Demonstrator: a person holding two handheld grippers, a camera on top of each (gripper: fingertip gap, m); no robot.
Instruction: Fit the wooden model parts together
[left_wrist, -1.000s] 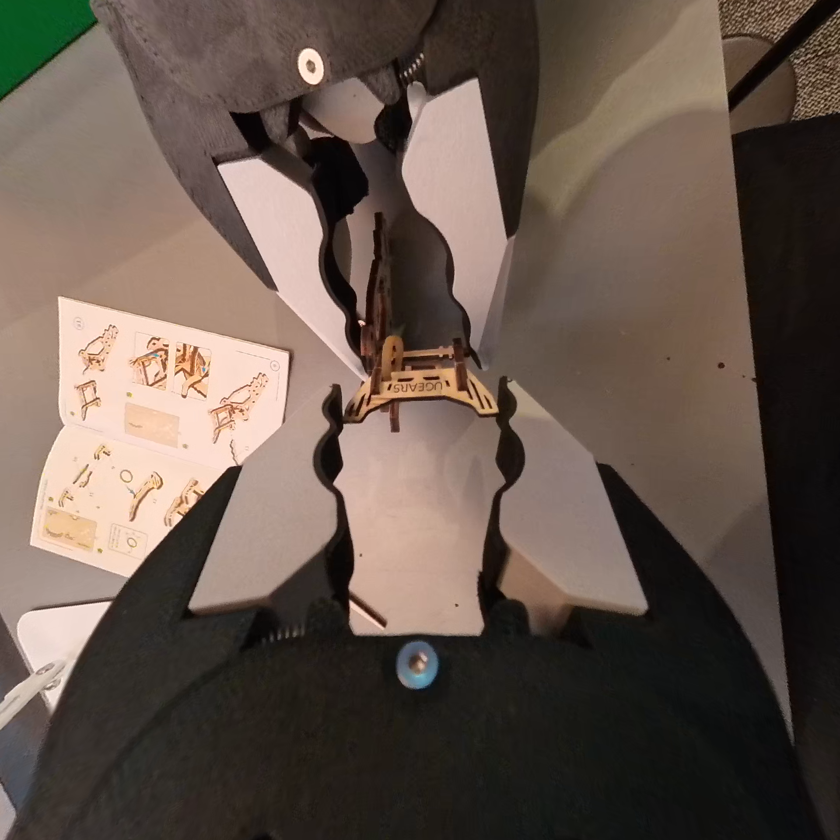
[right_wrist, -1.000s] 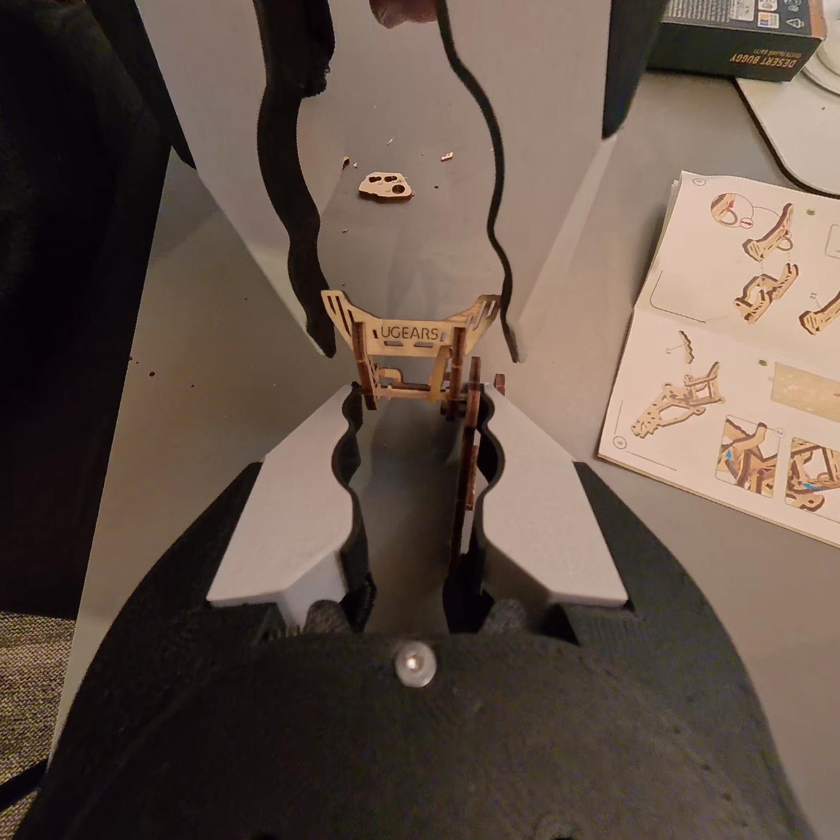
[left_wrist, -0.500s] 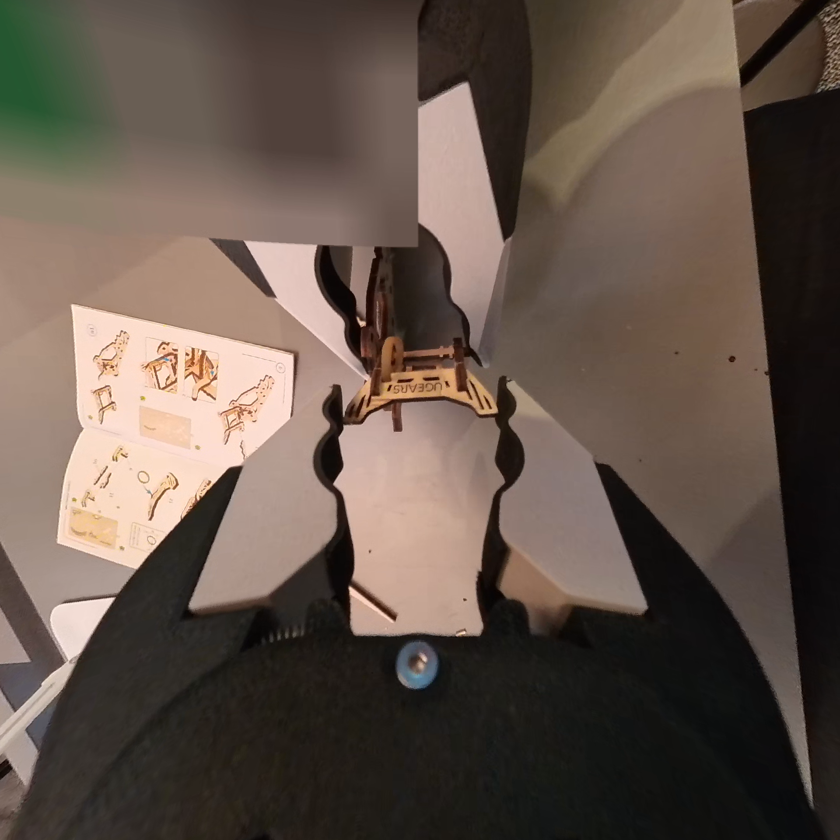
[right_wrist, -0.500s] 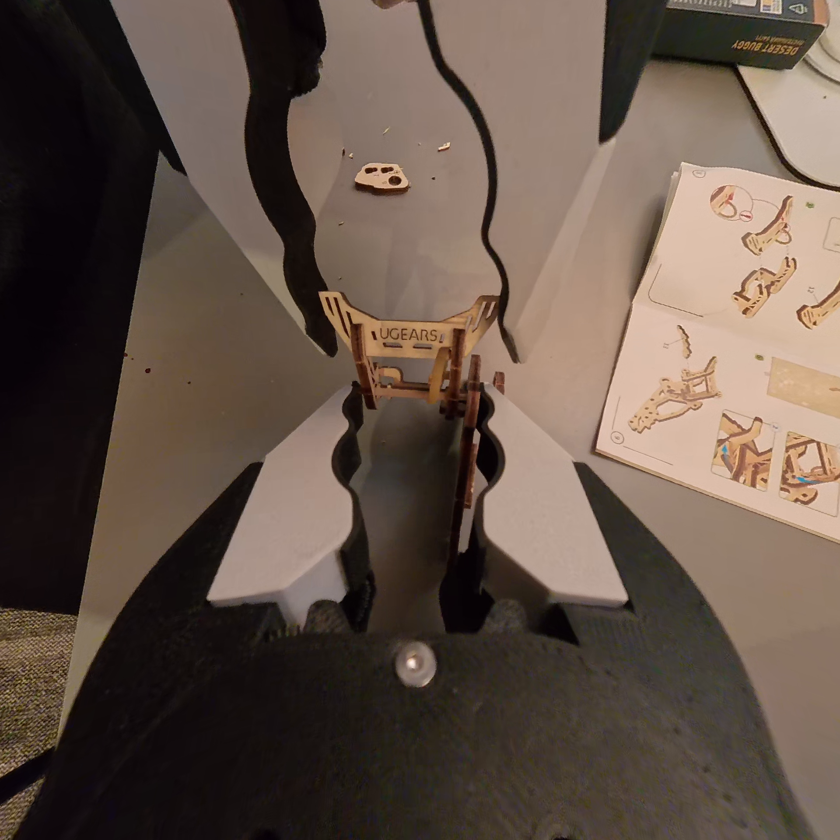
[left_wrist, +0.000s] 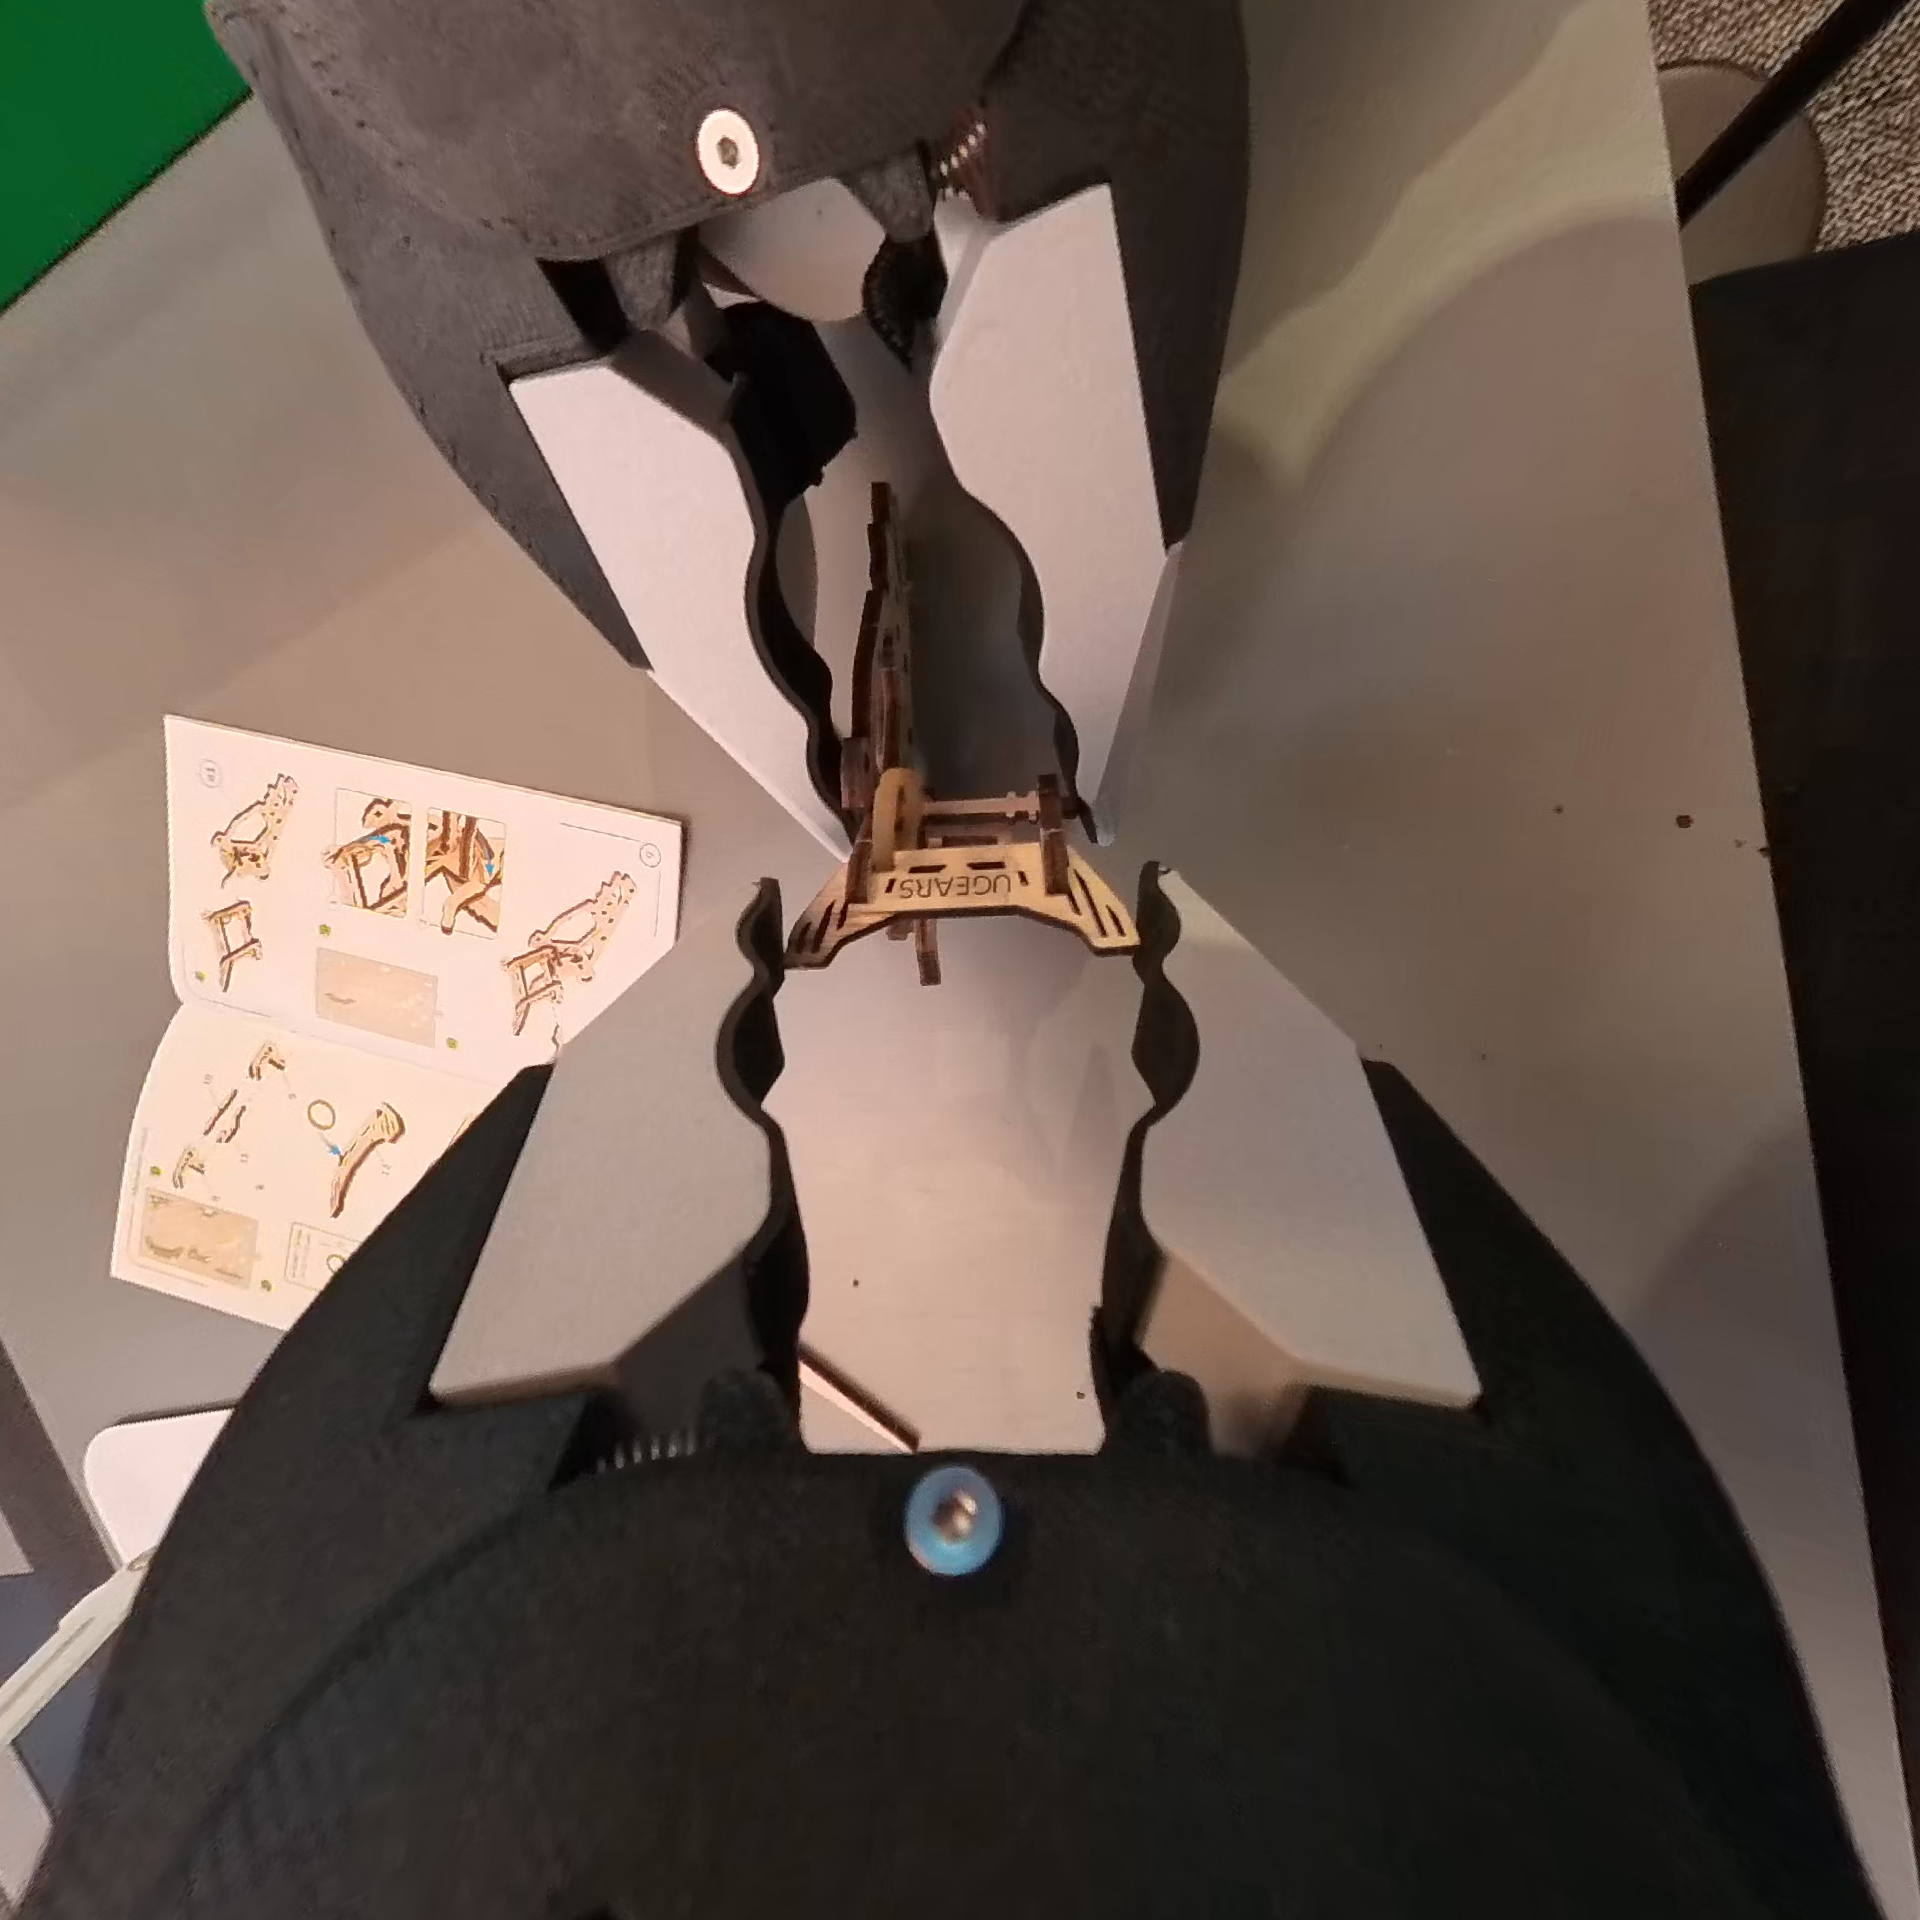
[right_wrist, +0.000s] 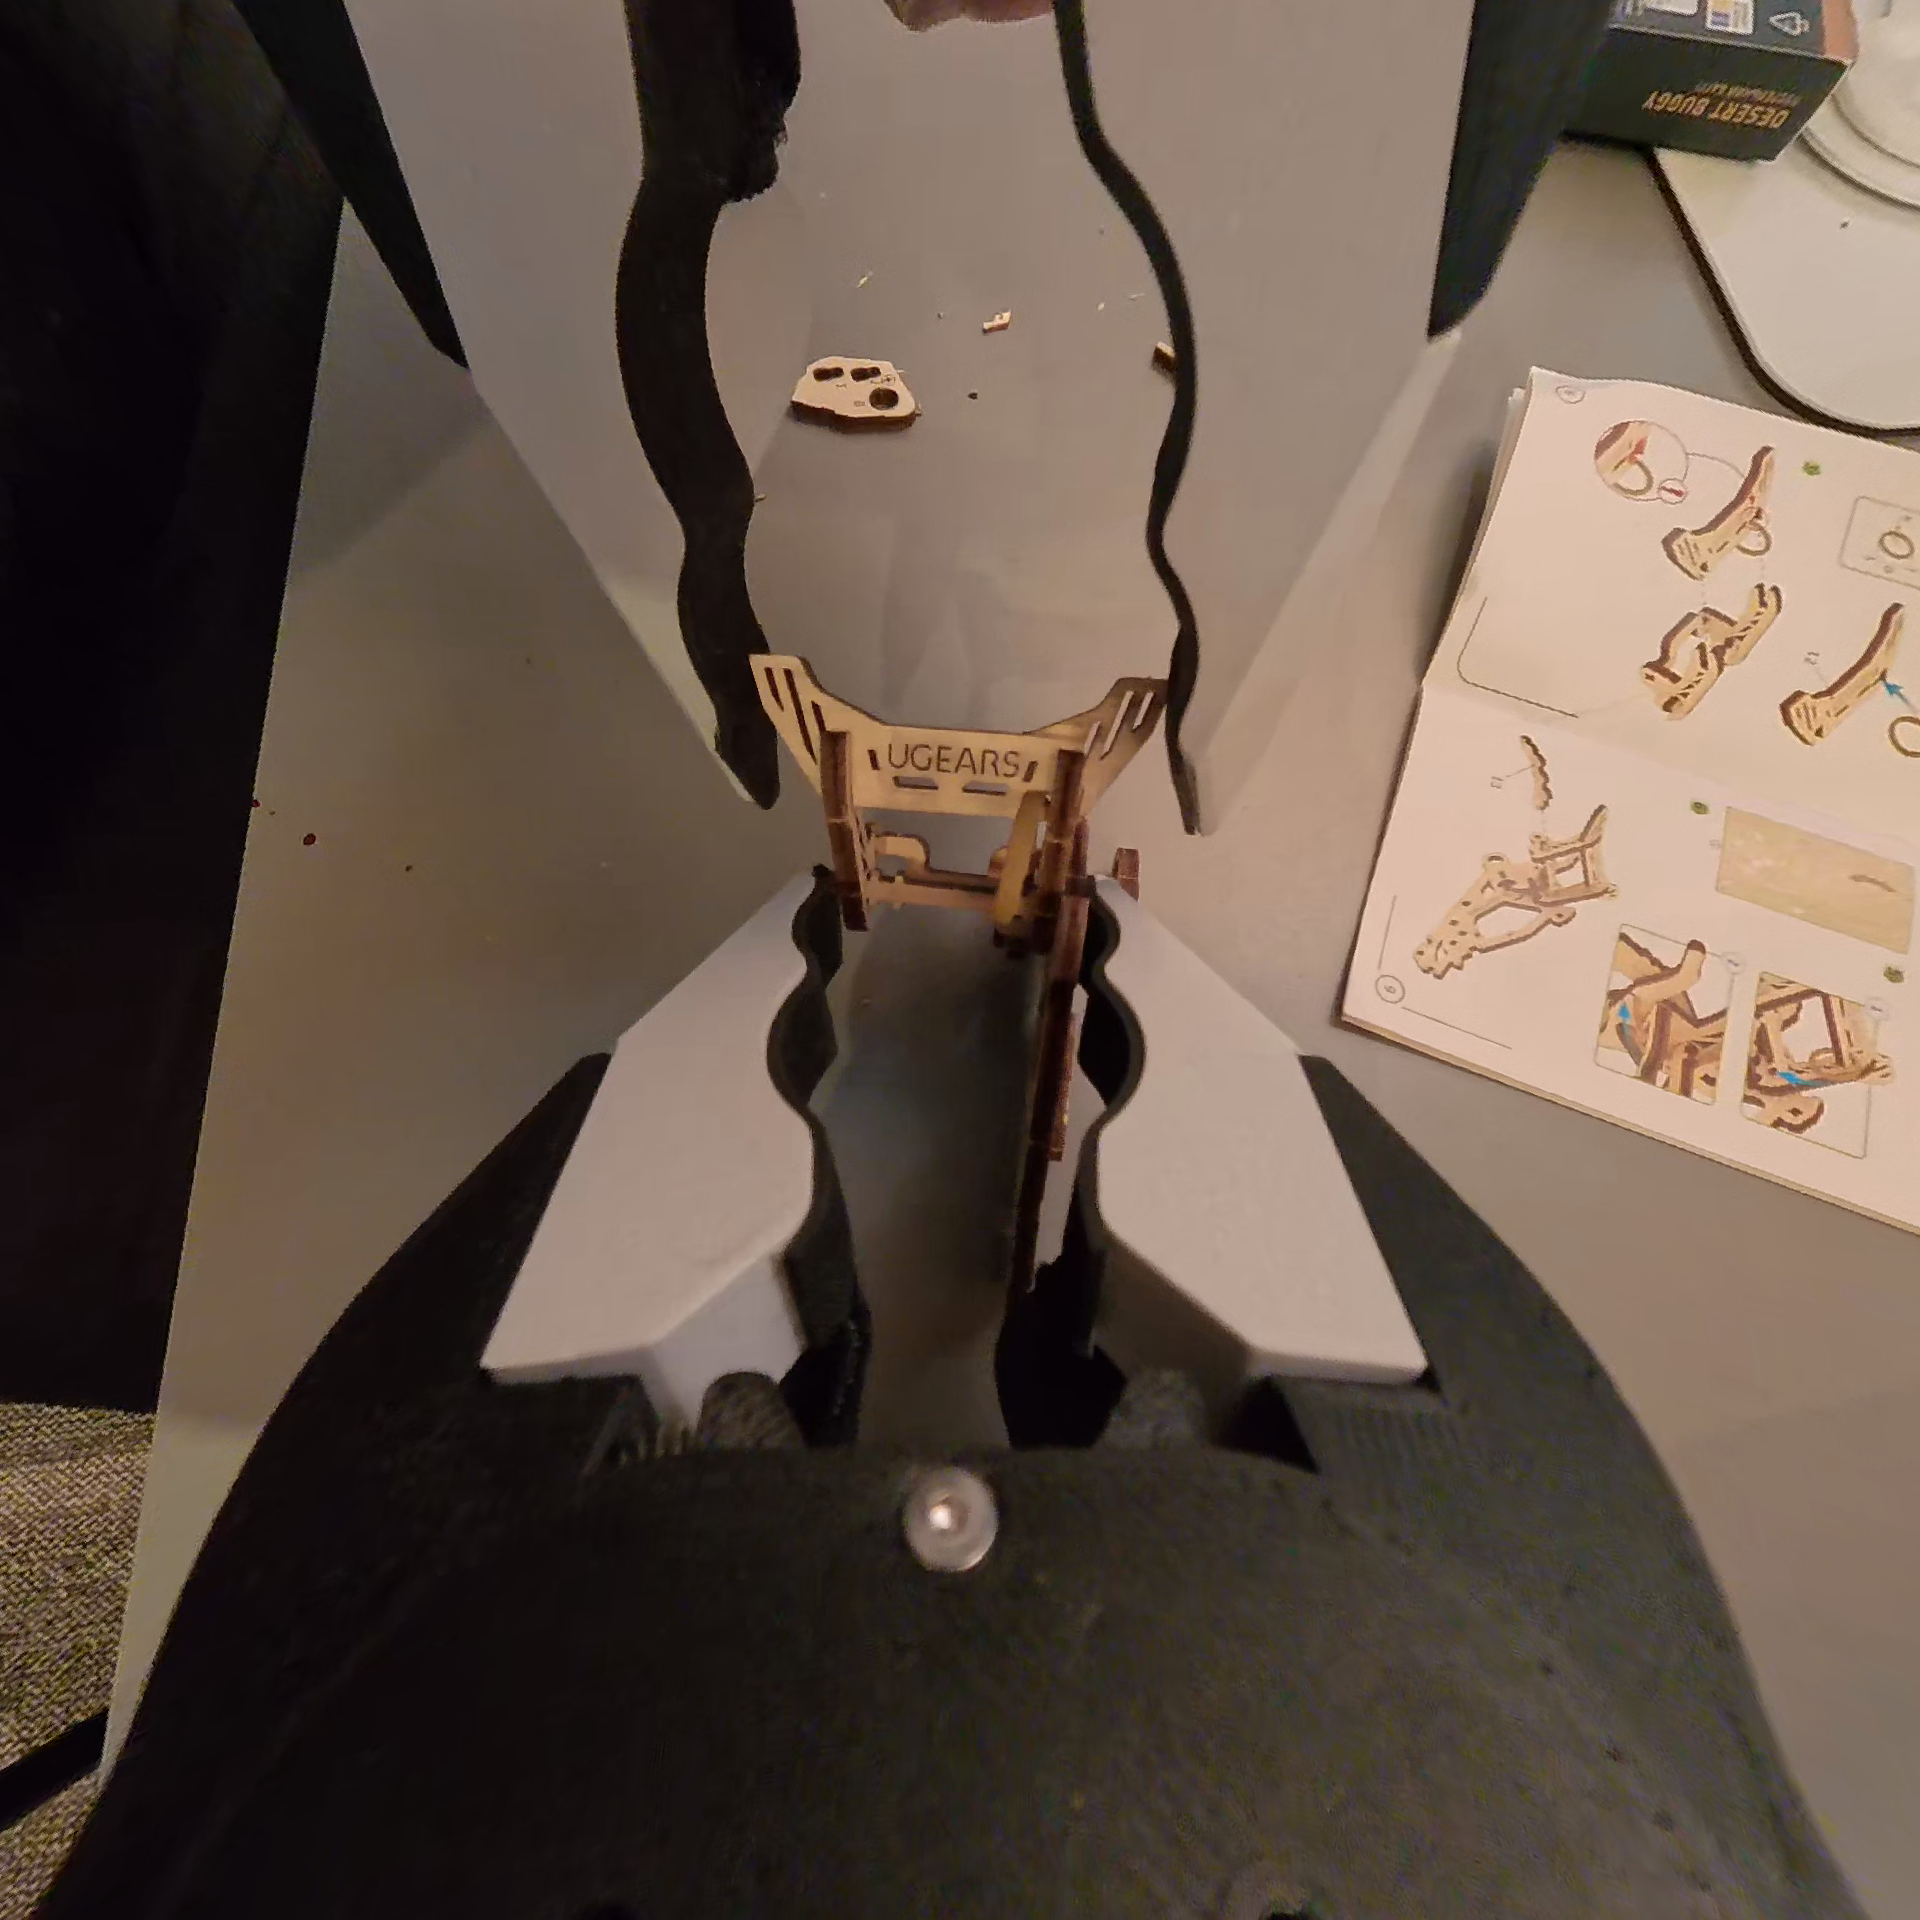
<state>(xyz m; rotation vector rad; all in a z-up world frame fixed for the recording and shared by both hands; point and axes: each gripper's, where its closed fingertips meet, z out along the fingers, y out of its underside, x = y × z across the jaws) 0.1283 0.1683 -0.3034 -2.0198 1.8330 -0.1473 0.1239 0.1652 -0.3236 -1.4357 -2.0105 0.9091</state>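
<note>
Presently left gripper (left_wrist: 961, 914) pinches the model (left_wrist: 961, 883) by its plate ends; right gripper (right_wrist: 961, 914), narrower, apparently clamps its frame.

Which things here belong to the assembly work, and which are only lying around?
In the job:
wooden frame, clamped by the left gripper
long wooden side piece, in the right gripper

Lying about:
loose wooden piece
instruction booklet
dark box
grey table
</note>
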